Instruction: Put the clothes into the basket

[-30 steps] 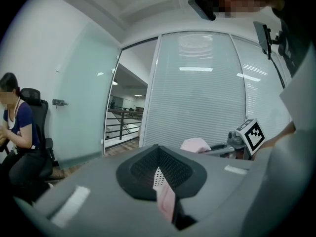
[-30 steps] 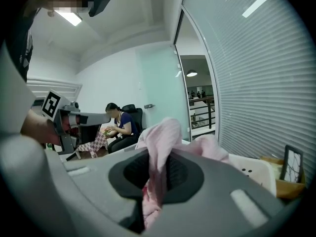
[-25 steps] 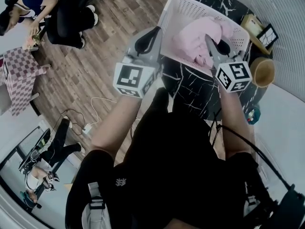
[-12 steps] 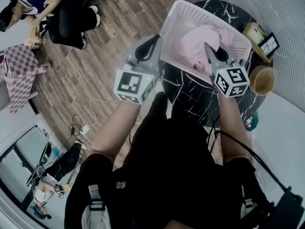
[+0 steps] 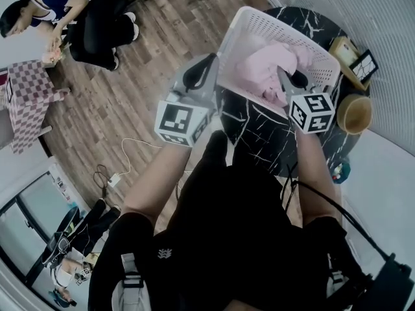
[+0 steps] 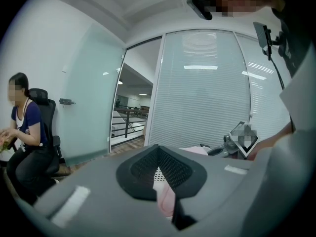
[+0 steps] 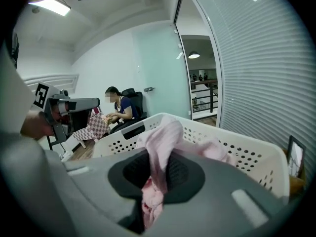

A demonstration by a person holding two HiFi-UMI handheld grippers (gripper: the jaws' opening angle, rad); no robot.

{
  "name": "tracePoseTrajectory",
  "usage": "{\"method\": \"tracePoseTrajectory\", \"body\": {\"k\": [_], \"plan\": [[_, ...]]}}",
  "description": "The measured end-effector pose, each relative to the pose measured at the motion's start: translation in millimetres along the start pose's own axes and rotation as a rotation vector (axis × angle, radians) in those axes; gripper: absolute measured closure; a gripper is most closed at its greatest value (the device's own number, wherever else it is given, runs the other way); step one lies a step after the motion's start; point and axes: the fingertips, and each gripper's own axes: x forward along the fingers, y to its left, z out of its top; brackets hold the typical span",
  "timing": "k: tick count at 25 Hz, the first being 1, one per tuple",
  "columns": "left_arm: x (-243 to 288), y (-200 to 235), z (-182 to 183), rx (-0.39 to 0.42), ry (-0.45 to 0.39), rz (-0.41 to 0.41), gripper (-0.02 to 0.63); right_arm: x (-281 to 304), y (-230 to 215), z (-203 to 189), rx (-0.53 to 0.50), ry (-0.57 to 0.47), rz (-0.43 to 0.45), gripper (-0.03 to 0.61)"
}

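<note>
A white perforated basket stands on a black marble table. A pink garment lies bunched inside it. My right gripper reaches over the near rim into the basket, shut on a fold of that garment, which rises from between the pads in front of the basket's wall. My left gripper hovers just outside the basket's left wall. Its jaws stand almost together, and a thin strip of pink cloth shows between the pads.
A round wicker bowl and a small picture frame sit on the table right of the basket. A person sits on a chair at the far left beside a checked table. A cable lies on the wood floor.
My right gripper has sunk a little into the basket with the pink garment in it. The left gripper has stayed beside the basket's wall.
</note>
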Motion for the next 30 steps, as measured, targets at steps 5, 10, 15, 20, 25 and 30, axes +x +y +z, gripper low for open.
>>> {"method": "tracePoseTrajectory", "body": {"k": [5, 10, 15, 20, 25, 30], "plan": [[-2.2, -7.1, 2.0, -0.001, -0.006, -0.002, 0.606, 0.6, -6.0, -15.6, 0.009, 0.089, -0.027, 0.492], [-3.4, -17.8, 5.7, 0.007, -0.013, -0.018, 0.606, -6.1, -16.5, -29.2, 0.033, 0.156, -0.078, 0.454], [-7.8, -23.8, 10.3, 0.015, -0.022, -0.02, 0.606, -14.7, -23.5, -40.5, 0.046, 0.224, -0.112, 0.425], [-10.8, -35.2, 15.0, 0.027, -0.015, -0.038, 0.606, -28.8, -33.5, -43.2, 0.061, 0.242, -0.167, 0.423], [-13.2, -43.5, 25.1, 0.028, -0.034, -0.05, 0.606, -48.1, -43.3, -32.7, 0.034, 0.215, -0.233, 0.423], [-12.6, -54.0, 35.6, 0.037, -0.066, -0.063, 0.606, -64.6, -40.2, -15.5, 0.003, 0.143, -0.246, 0.423]]}}
